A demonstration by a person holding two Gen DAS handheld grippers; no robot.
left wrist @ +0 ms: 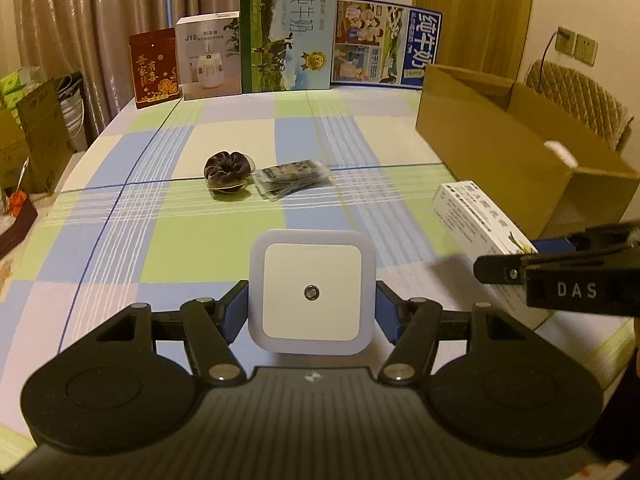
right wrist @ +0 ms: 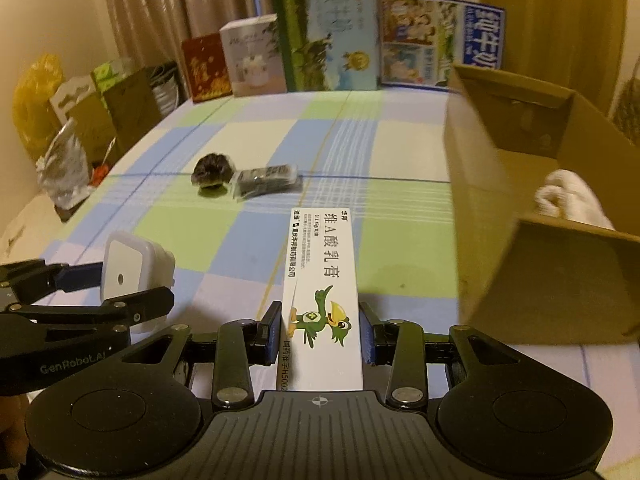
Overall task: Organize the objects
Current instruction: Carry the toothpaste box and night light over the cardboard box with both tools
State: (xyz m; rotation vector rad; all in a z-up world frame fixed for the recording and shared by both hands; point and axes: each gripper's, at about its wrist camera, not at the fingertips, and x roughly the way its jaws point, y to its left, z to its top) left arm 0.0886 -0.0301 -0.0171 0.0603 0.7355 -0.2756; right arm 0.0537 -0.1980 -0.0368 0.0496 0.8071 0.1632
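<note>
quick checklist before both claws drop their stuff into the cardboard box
1. Left claw grips the night light on both sides: ok.
2. Right claw clamps the white ointment box: ok.
3. Cardboard box open at the top: ok.
4. Free room inside beside the white cloth: cannot tell.
5. Scrunchie and dark packet lie clear of the path: ok.
6. Claws apart from each other: ok, though close.
</note>
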